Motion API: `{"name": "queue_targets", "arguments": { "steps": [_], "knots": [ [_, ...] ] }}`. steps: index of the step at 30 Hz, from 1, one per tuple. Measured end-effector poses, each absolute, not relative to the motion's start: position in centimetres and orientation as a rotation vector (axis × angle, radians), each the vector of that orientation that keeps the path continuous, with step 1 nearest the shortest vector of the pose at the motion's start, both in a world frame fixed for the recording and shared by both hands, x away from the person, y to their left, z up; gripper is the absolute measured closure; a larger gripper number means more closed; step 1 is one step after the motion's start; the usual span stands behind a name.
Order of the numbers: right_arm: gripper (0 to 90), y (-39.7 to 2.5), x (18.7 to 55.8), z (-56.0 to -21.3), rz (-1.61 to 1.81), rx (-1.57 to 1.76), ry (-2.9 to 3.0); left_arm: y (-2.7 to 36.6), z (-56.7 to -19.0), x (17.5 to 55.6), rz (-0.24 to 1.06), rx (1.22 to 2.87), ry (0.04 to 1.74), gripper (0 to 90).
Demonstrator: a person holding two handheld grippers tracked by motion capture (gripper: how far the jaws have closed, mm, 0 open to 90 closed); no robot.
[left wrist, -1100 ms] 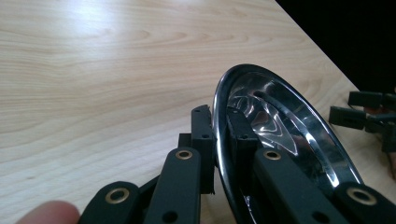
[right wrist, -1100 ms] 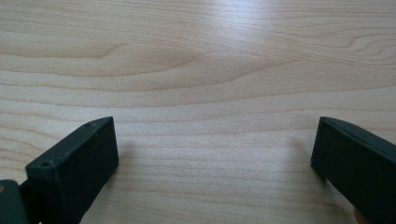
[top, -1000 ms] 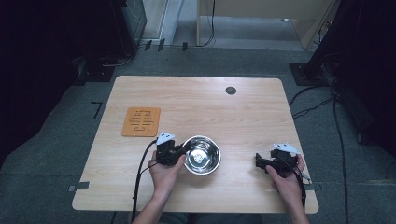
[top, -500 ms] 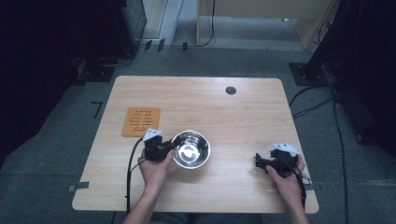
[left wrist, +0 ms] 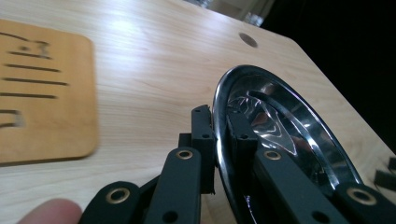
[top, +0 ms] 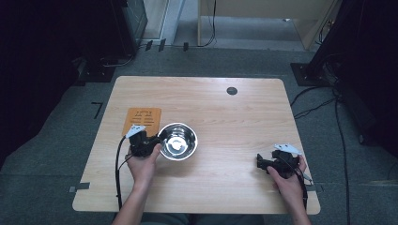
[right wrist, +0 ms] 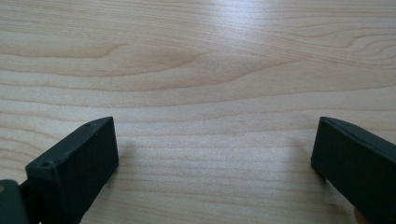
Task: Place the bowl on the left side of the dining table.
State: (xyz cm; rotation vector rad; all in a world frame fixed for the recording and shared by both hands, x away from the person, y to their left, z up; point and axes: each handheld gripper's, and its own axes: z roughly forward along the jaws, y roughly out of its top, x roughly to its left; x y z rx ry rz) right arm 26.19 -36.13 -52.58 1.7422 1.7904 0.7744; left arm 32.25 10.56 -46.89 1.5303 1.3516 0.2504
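Note:
A shiny steel bowl [top: 178, 141] sits left of the table's middle. My left gripper [top: 156, 141] is shut on its left rim; in the left gripper view the bowl [left wrist: 285, 126] has its rim pinched between the two jaws, and my left gripper [left wrist: 219, 122] has one jaw inside and one outside. My right gripper [top: 259, 162] rests near the front right of the table, pointing left. In the right gripper view my right gripper [right wrist: 215, 140] stands open with bare wood between its fingers.
An orange wooden board [top: 141, 120] with cut-out slots lies just behind my left gripper, seen as a board [left wrist: 42, 93] in the left gripper view. A dark round hole [top: 232, 90] marks the table's far side. Cables and dark equipment [top: 328, 70] surround the table on the floor.
My left gripper has carried the bowl leftward and a little away from me, toward the orange board. The right gripper has stayed where it was.

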Motion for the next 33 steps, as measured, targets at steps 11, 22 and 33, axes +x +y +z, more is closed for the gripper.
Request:
{"name": "queue_targets", "arguments": {
  "steps": [11, 22, 33],
  "knots": [
    [0.1, -36.1, 26.2, -52.6, 0.773, 1.743, 1.791, 13.9, -46.9, 33.3, 0.302, 1.464, 1.42, 84.7],
    [0.0, -36.1, 26.2, -52.6, 0.773, 1.745, 1.789, 17.2, -46.9, 34.2, 0.377, 1.384, 1.475, 84.7],
    [0.0, -36.1, 26.2, -52.6, 0.773, 1.746, 1.789, 19.5, -47.2, 35.6, 0.423, 1.333, 1.551, 84.7]
  ]
}}
